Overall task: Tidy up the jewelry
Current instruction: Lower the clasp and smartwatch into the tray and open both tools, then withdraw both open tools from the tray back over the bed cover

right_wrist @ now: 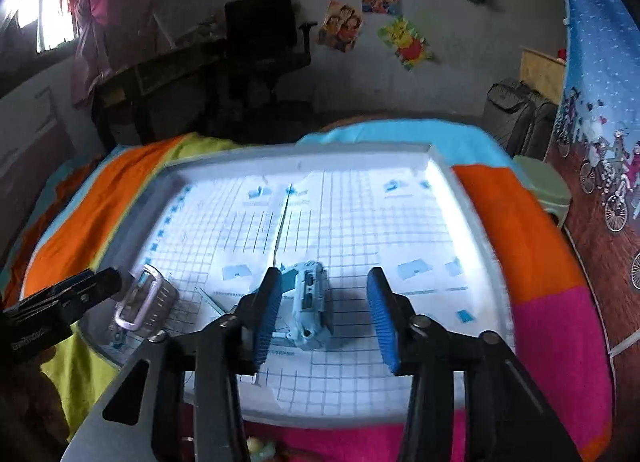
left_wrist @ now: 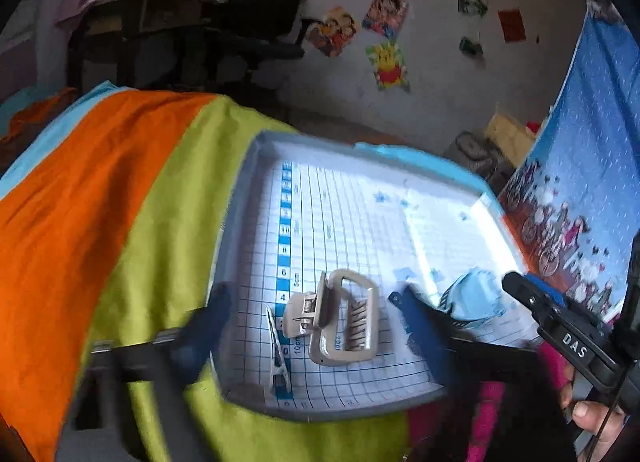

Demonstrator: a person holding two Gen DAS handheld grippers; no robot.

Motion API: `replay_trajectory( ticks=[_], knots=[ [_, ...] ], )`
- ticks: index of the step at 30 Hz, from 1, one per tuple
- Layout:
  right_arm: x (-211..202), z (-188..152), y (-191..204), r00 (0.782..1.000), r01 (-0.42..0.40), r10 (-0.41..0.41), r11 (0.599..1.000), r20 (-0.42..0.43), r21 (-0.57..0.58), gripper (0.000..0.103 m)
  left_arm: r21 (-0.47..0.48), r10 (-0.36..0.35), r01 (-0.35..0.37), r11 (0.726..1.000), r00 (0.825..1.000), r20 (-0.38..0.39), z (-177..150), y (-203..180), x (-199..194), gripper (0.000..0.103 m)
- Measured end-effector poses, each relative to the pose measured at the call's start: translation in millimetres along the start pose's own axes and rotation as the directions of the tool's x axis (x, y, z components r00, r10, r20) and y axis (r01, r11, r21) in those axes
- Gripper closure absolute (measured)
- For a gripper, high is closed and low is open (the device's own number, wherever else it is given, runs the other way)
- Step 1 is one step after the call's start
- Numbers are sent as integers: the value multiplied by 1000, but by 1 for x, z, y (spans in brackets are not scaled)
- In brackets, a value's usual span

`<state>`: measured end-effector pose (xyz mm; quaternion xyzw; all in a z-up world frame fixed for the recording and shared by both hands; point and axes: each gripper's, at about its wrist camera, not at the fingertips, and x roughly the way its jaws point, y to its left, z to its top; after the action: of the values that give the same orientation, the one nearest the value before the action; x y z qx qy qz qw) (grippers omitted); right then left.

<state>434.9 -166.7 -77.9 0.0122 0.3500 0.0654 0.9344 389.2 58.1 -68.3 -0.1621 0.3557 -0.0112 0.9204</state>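
A grey tray (left_wrist: pixel 234 218) lined with grid paper lies on a striped cloth. A beige claw hair clip (left_wrist: pixel 340 318) and a thin silver clip (left_wrist: pixel 278 354) lie in its near left corner. My left gripper (left_wrist: pixel 312 326) is open, its fingers either side of the beige clip and just above it. A light blue claw clip (right_wrist: pixel 310 302) lies near the tray's front middle. My right gripper (right_wrist: pixel 326 314) is open around the blue clip without holding it. The beige clip (right_wrist: pixel 146 298) and left gripper (right_wrist: pixel 76 294) also show in the right wrist view.
The tray's rim (right_wrist: pixel 472 198) shows in the right wrist view. The cloth has orange (left_wrist: pixel 80 198), green and pink (right_wrist: pixel 556 346) stripes. A patterned blue curtain (left_wrist: pixel 580 182) hangs at the right. A dark desk and chair (right_wrist: pixel 264 46) stand behind.
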Motion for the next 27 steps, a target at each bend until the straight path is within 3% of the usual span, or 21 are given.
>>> replay_trajectory(
  ticks=[3,7,10,14,19,27],
  knots=[
    [-29,-3,-8,998,-14,13,1000,55,10,42,0,-11,11,1000,998,68,-1,-3,-31,0],
    [-75,-9,-16,986,-74,71,997,150,17,12,34,-29,24,999,990,137,-5,-13,-69,0],
    [-108,-16,-18,971,-107,104,994,215,3,4,72,-43,28,997,976,213,-11,-25,-109,0],
    [-156,-32,-16,944,-134,136,991,300,-28,1,95,-37,9,995,954,298,-21,-38,-154,0],
    [-216,-57,-14,917,-129,141,990,373,-57,1,112,-64,20,993,914,401,-42,-44,-211,0],
    [-285,-95,-13,897,-110,130,991,423,-71,1,169,-58,-12,986,912,405,-87,-51,-267,0]
  ],
)
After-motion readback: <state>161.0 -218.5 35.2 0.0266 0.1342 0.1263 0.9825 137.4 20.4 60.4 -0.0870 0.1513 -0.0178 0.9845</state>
